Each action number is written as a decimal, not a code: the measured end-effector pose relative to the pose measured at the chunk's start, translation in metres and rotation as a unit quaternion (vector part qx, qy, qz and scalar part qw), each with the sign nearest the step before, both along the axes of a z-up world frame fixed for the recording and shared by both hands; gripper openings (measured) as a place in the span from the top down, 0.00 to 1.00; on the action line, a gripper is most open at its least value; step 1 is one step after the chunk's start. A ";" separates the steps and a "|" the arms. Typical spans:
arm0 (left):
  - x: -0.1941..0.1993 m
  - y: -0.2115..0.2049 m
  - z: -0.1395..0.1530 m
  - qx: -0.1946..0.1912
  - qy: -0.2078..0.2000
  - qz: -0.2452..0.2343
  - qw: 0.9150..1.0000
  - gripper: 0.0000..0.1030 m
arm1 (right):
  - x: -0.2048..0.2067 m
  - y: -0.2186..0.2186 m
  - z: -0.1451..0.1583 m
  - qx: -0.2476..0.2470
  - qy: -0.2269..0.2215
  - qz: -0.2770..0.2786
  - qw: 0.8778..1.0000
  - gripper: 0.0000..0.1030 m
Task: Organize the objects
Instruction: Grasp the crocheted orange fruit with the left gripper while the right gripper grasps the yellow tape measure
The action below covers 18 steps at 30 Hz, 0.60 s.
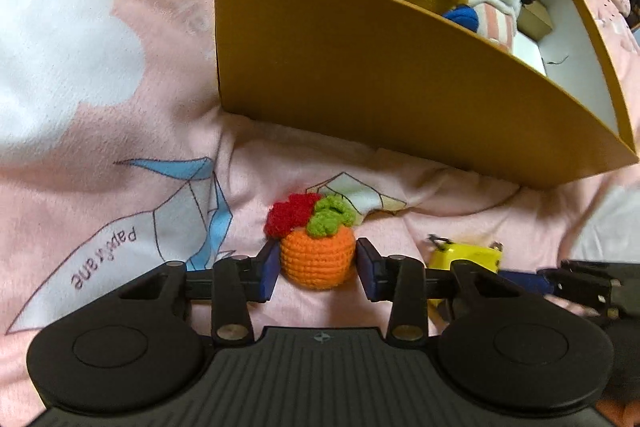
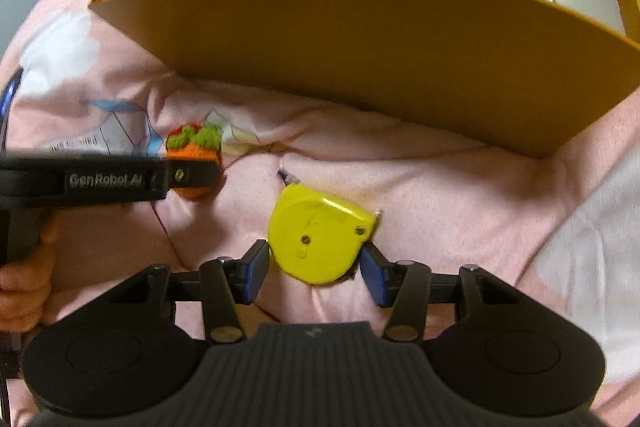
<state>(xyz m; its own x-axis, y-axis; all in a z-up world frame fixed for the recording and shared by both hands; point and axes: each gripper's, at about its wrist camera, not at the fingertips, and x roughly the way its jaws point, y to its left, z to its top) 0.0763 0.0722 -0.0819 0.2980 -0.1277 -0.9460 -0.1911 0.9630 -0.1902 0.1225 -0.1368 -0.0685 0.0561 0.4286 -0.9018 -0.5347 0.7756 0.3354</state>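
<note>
**Two readable texts: one on the bedding, one on a gripper**

On the pink bedspread (image 1: 132, 115), inside the printed outline of a folded paper crane (image 1: 120, 247), a word in dark lettering stands upside down to the left wrist camera. It appears to read "papercrane", though the middle letters are partly lost in a crease of the cloth. The same print shows in the right wrist view as a blurred line of text that cannot be read there.

On the side of the black left gripper (image 2: 192, 175), seen from the right wrist camera, pale lettering reads "GenRobot.AI".

No other text, number or label can be read on anything else in view.
</note>
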 end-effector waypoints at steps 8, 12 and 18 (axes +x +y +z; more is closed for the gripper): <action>-0.029 -0.002 0.052 -0.011 -0.076 -0.046 0.996 0.56 | 0.005 -0.015 0.000 0.040 0.001 -0.024 0.999 0.79; -0.032 -0.002 0.080 0.011 -0.105 -0.069 0.992 0.56 | 0.005 -0.012 0.008 0.042 -0.011 -0.013 0.999 0.81; -0.030 -0.004 0.088 0.038 -0.110 -0.077 0.990 0.56 | -0.010 0.002 0.019 0.008 -0.068 0.016 0.998 0.54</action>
<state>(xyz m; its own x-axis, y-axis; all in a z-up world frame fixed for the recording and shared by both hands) 0.0468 0.0681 0.0062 0.4796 -0.1195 -0.8693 -0.0020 0.9905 -0.1372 0.1121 -0.1344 -0.0498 0.1636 0.4459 -0.8800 -0.5997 0.7532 0.2702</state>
